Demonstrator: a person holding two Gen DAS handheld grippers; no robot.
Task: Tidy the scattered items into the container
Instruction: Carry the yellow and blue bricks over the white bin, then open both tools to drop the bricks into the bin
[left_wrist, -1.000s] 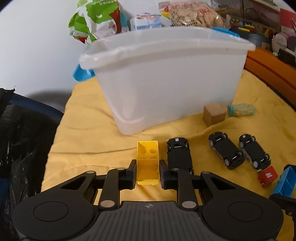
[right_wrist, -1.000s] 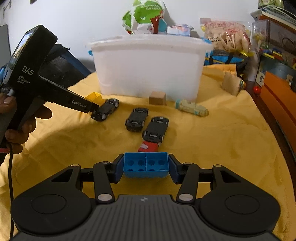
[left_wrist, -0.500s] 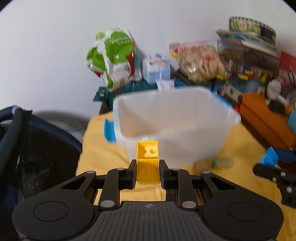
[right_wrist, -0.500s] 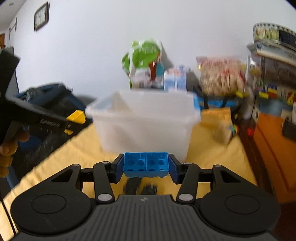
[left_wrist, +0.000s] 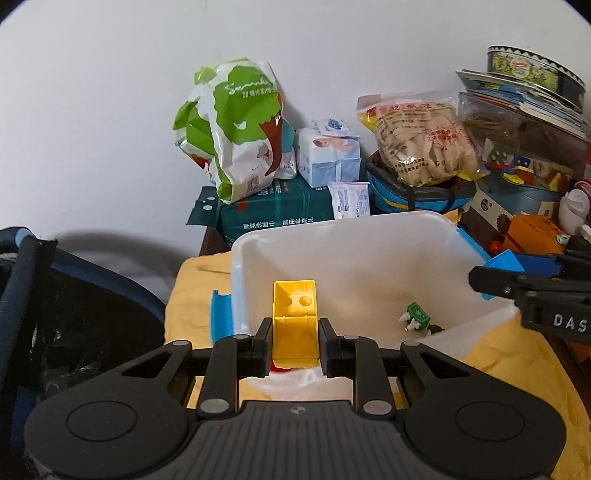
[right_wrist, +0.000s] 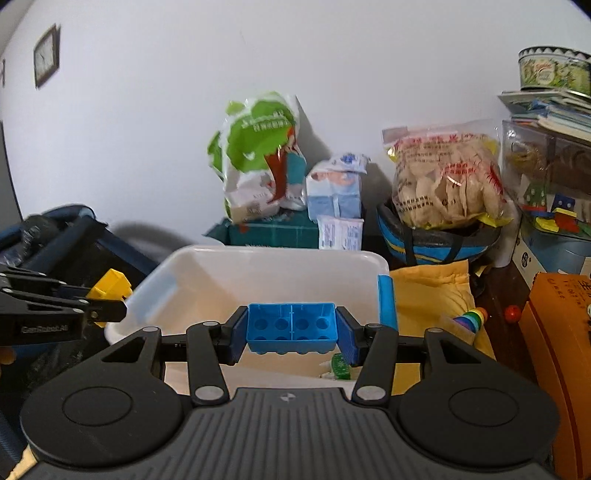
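My left gripper (left_wrist: 293, 345) is shut on a yellow brick (left_wrist: 294, 325) and holds it over the near left rim of the white plastic bin (left_wrist: 332, 230). My right gripper (right_wrist: 291, 338) is shut on a blue brick (right_wrist: 292, 326) and holds it over the bin's (right_wrist: 273, 253) near edge. A small green toy (left_wrist: 416, 314) lies on the bin floor and also shows in the right wrist view (right_wrist: 340, 365). The right gripper with its blue brick (left_wrist: 504, 260) reaches in at the bin's right rim. The left gripper with its yellow brick (right_wrist: 110, 288) shows at the bin's left.
The bin stands on a yellow cloth (left_wrist: 192, 280). Behind it are a green and white bag (left_wrist: 236, 125), a tissue pack (left_wrist: 328, 155), a snack bag (left_wrist: 421, 140) and stacked clutter at the right. A dark bag (left_wrist: 55, 314) is at the left, an orange box (right_wrist: 557, 350) at the right.
Both grippers have lifted their bricks off the cloth and moved forward over the bin. The toy cars and blocks on the cloth have dropped out of view.
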